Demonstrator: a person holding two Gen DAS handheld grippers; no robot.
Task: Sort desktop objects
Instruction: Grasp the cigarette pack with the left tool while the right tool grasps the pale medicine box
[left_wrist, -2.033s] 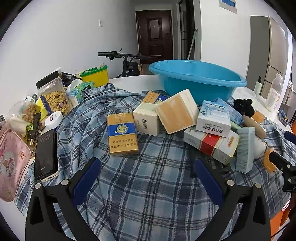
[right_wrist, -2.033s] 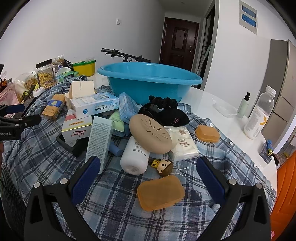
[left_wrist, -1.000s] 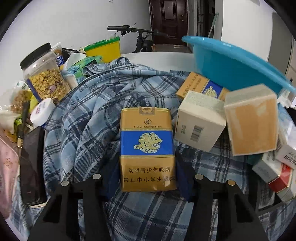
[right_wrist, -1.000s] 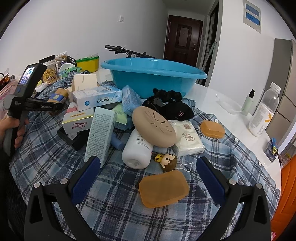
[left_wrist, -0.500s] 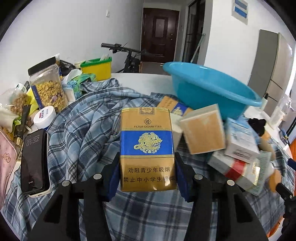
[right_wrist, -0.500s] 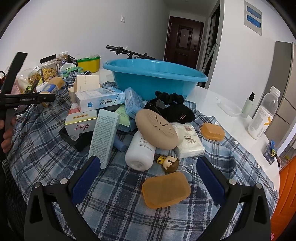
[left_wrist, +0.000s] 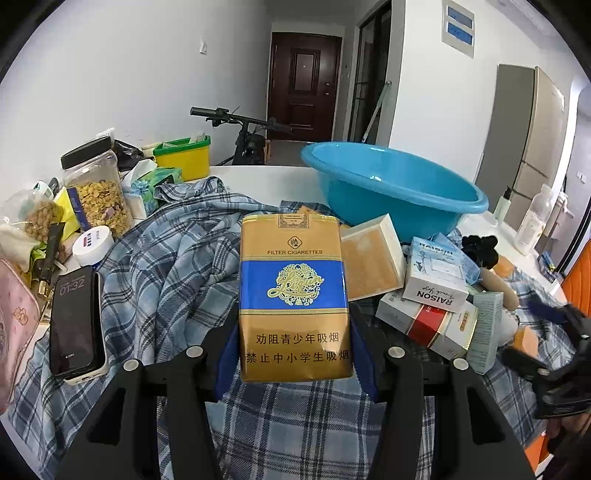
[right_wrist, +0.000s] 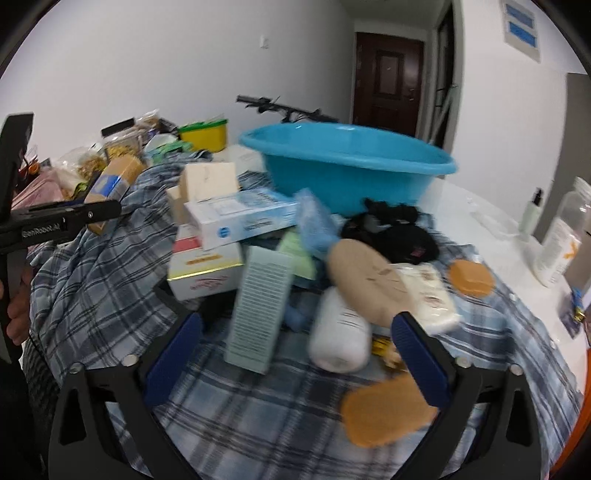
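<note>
The left gripper has its jaws clenched on the lower sides of a gold and blue cigarette pack, held upright in the air above the checked cloth that covers the surface. The blue basin sits behind and a little to the right, and looks like the likely place for sorted boxes. To do this well, I would keep the squeeze steady, since a soft pack can crumple, carry it level over the pile of boxes without knocking them, and let go only once over the rim. The right gripper hovers with jaws released over a tall pale box and a white bottle, gripping nothing.
</note>
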